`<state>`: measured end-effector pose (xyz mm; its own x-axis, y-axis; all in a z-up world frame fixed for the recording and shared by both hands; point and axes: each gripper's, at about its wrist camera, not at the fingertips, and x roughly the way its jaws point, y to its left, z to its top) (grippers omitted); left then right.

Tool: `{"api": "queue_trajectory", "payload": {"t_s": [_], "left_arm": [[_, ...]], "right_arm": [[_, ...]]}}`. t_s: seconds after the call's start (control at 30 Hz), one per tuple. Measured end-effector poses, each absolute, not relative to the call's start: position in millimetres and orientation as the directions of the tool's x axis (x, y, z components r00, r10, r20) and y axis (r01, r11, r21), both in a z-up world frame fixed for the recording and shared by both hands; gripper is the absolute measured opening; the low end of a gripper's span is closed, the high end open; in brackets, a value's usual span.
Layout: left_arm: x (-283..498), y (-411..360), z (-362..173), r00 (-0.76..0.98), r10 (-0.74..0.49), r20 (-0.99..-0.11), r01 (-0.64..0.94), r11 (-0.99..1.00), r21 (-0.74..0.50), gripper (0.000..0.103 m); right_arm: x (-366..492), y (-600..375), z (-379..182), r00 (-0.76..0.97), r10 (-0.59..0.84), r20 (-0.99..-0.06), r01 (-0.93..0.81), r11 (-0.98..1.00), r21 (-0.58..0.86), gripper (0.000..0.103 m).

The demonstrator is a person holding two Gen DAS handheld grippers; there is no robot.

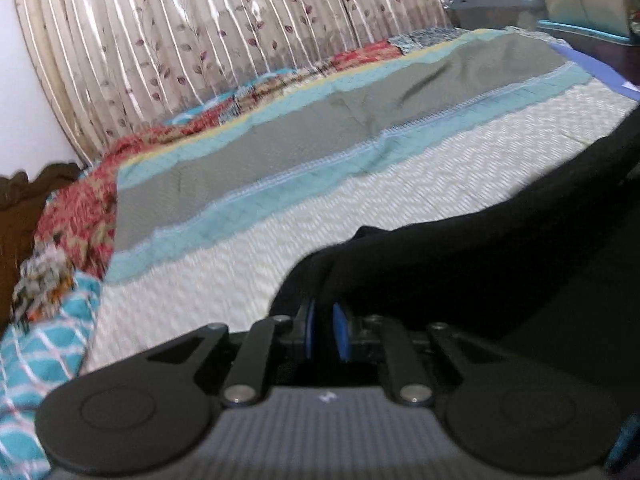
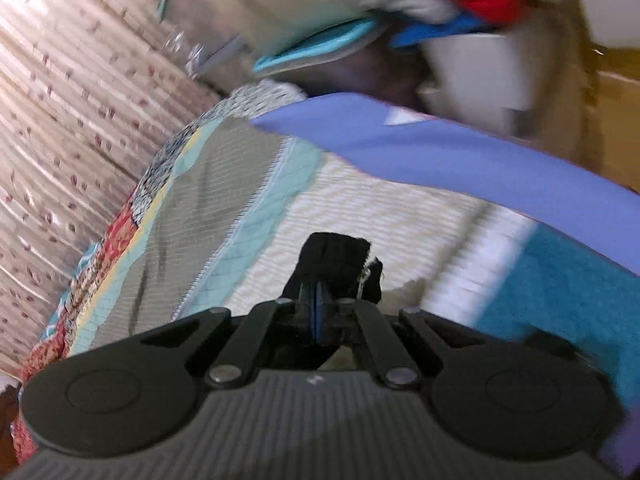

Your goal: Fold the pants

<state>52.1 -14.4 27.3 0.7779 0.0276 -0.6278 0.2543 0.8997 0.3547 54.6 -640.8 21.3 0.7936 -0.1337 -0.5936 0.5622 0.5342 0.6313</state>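
Left grip: the left gripper (image 1: 326, 332) is pinched tight on a thick fold of the black fabric pants (image 1: 500, 248), blue pads (image 1: 340, 336) nearly meeting around the cloth. A firm bite like that reads as a hold meant for carrying an edge.

Right grip: the right gripper (image 2: 318, 312) is clamped too, a small black tuft, seemingly a corner or hem of the pants (image 2: 332, 264), poking out at 12 o'clock past the fingertips.

Pants: in the left view they drape away toward 3 o'clock, low over the bed. Two corners held apart would keep the edge taut for a clean fold, I'd judge.

Bed: the cream woven bedspread (image 1: 248, 264) lies underneath, its grey and teal striped band (image 1: 280, 152) running toward 1 o'clock.

Background: a pleated leaf-print curtain (image 1: 168, 40) at 11 o'clock.

Blur: both views smear, so the fold line can't be made out.
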Motion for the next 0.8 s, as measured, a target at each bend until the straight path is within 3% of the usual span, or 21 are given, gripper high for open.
{"api": "queue_trajectory", "payload": {"t_s": [0.13,0.23,0.33,0.43,0.47,0.53,0.57,0.6,0.67,0.8], "left_arm": [[13.8,-17.1,4.6,0.731,0.027,-0.682,0.262,0.912,0.316,0.011],[0.6,-13.7,-14.9,0.699,0.063,-0.712,0.227,0.925,0.304,0.003],[-4.3,-5.1,-31.5,0.665,0.081,-0.743,0.201,0.938,0.282,0.003],[-12.1,5.1,-36.4,0.649,0.098,-0.755,0.171,0.948,0.270,0.007],[-15.6,9.3,-33.4,0.650,0.087,-0.755,0.158,0.956,0.247,0.008],[-23.9,22.2,-21.7,0.655,0.047,-0.754,0.122,0.979,0.167,0.012],[-28.2,28.9,-14.2,0.654,0.023,-0.756,0.088,0.990,0.107,0.030],[-29.7,35.7,-8.5,0.652,0.004,-0.758,0.057,0.997,0.055,0.061],[-30.1,49.3,1.8,0.661,-0.041,-0.749,-0.011,0.998,-0.064,0.082],[-12.5,59.6,3.1,0.613,-0.197,-0.765,-0.079,0.948,-0.308,0.088]], "right_arm": [[-18.6,-643.8,-17.8,0.774,-0.165,-0.611,0.613,0.435,0.659,0.003],[-60.9,-644.5,-53.2,0.765,-0.165,-0.622,0.637,0.330,0.696,0.003],[-65.3,-637.7,-81.2,0.712,-0.172,-0.681,0.694,0.323,0.644,0.003],[-58.3,-624.9,-78.9,0.710,-0.219,-0.669,0.697,0.351,0.625,0.004],[-58.9,-622.6,-73.5,0.710,-0.242,-0.661,0.698,0.363,0.617,0.009],[-65.5,-624.1,-64.6,0.732,-0.260,-0.630,0.678,0.375,0.632,0.028],[-70.4,-624.6,-59.4,0.744,-0.280,-0.607,0.667,0.377,0.643,0.038],[-75.2,-624.5,-54.8,0.753,-0.300,-0.585,0.657,0.389,0.646,0.040],[-81.5,-623.5,-50.9,0.775,-0.295,-0.558,0.630,0.415,0.656,0.041],[-81.4,-615.3,-60.5,0.808,-0.211,-0.550,0.580,0.447,0.681,0.052]]}}
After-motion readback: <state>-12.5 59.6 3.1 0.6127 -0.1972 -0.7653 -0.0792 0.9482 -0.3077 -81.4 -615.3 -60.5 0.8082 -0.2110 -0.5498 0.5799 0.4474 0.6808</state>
